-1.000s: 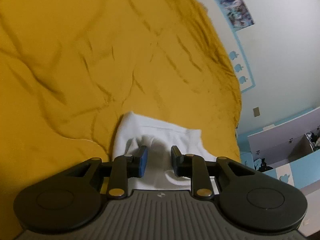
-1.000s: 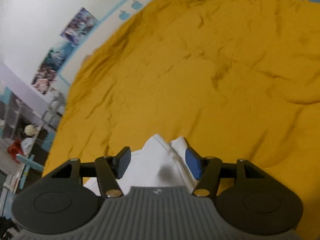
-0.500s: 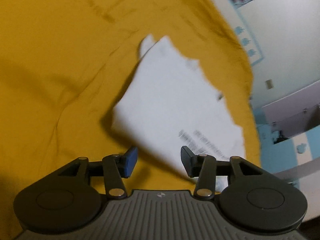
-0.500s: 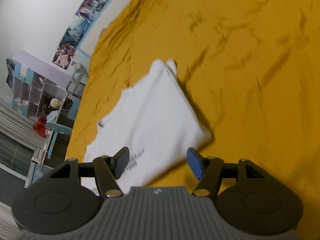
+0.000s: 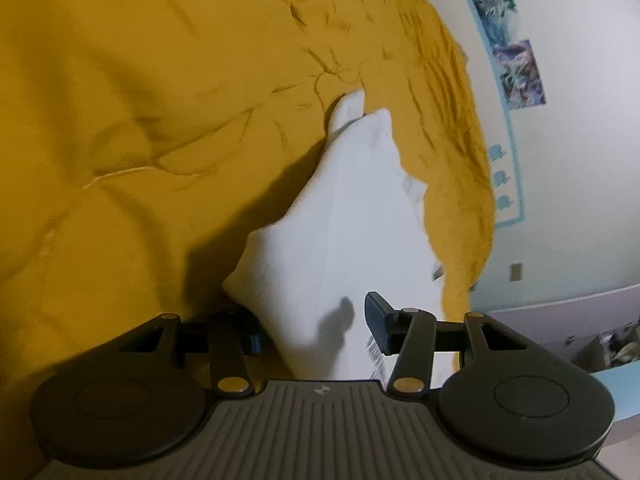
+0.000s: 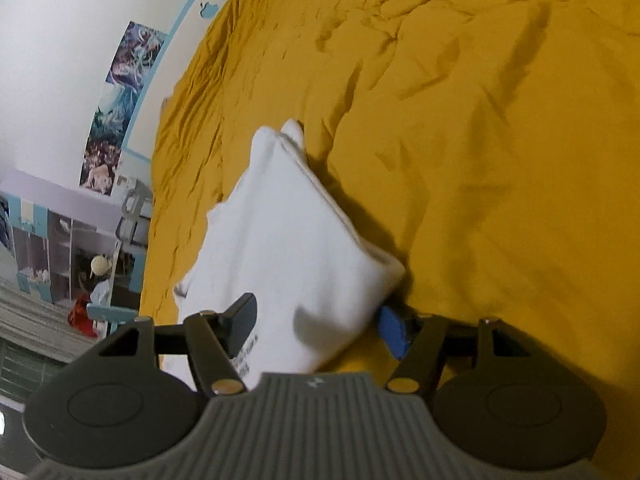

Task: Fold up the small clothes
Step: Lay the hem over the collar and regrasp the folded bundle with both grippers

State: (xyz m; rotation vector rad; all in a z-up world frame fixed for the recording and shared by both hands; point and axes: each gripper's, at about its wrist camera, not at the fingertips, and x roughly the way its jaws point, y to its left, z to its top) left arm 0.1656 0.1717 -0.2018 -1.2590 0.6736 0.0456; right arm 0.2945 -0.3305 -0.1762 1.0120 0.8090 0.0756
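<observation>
Cloth lay part-folded on the yellow bed (image 5: 140, 160): the white garment (image 5: 352, 220). I held my left hand-held gripper (image 5: 316, 330) and right hand-held gripper (image 6: 316, 322) released, each straddling a near corner. Next, I judged, both should clench for another fold.

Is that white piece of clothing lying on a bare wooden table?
No, the white garment lies on a rumpled mustard-yellow bedcover, with no wooden table in sight.

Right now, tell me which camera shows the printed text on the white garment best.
The right wrist view: the printed text on the white garment lies beside its dark finger. The left wrist view shows only a strip of it, blurred in both.
</observation>
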